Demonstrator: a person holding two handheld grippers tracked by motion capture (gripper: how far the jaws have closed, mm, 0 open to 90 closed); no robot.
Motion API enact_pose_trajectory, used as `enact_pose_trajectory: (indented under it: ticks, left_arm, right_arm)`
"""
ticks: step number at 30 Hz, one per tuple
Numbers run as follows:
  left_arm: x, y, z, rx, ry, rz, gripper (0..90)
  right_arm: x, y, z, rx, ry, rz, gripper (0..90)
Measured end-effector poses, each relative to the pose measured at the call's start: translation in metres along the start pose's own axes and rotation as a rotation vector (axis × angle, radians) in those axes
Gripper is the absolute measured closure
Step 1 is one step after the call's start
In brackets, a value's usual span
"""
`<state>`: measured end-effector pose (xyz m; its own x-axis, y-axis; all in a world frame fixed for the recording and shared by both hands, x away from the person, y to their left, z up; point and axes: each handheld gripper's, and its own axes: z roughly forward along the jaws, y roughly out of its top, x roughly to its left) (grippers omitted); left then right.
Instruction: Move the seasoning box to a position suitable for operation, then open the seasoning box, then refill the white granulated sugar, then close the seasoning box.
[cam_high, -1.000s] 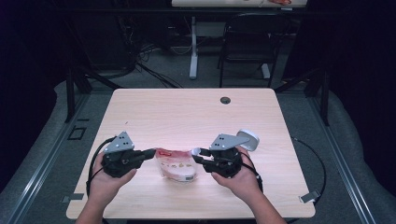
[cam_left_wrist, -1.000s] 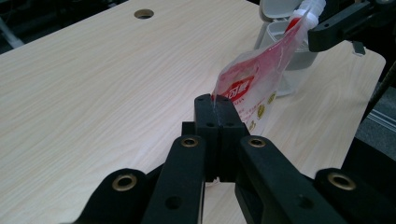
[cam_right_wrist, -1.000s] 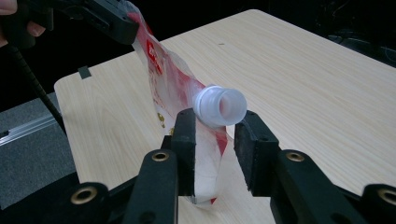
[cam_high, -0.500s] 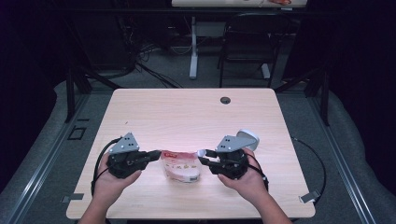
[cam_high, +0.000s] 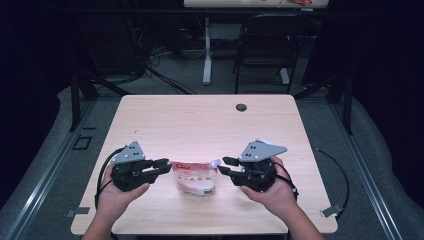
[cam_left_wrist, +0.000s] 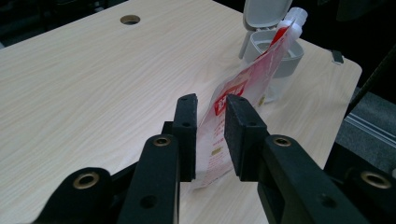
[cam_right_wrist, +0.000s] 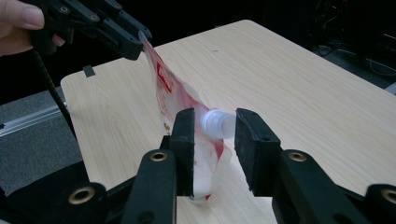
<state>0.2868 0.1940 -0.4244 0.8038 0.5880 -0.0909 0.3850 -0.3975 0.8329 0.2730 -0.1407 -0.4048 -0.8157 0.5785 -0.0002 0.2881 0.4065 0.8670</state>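
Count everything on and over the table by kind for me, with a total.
Black two-jaw grippers: 2 (left gripper, right gripper)
Red and white spouted pouch: 1
Grey flip-lid container: 1
Light wooden table: 1
Total: 5

**Two grippers level, jaws facing inward**

The left gripper (cam_high: 162, 165) sits in the person's left hand (cam_high: 117, 197), the right gripper (cam_high: 226, 166) in the right hand (cam_high: 272, 192) — both held level, jaws pointing toward each other. The left jaws have just been opening and stand slightly parted; the right jaws stand apart too.
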Motion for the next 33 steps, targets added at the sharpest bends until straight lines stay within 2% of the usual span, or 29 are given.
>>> enact_pose_trajectory:
  ticks: [4, 10, 14, 26, 33]
  left_arm:
    - [0.000, 0.000, -0.004, -0.005, 0.001, -0.005, 71.5]
    - [0.004, -0.001, -0.008, -0.001, 0.010, -0.018, 69.1]
    - [0.007, -0.002, -0.010, -0.002, 0.017, -0.026, 68.7]
    - [0.014, -0.006, -0.015, 0.001, 0.030, -0.045, 68.0]
    - [0.017, -0.008, -0.014, 0.012, 0.029, -0.052, 67.2]
  right_arm:
    - [-0.002, 0.008, 0.000, -0.003, -0.008, -0.001, 69.5]
    - [-0.004, 0.020, 0.007, 0.002, 0.008, 0.003, 69.6]
    - [-0.002, 0.026, 0.011, 0.004, 0.017, -0.008, 69.8]
    - [0.007, 0.050, 0.030, 0.055, 0.039, -0.079, 71.3]
    - [0.009, 0.057, 0.039, 0.072, 0.054, -0.090, 71.5]
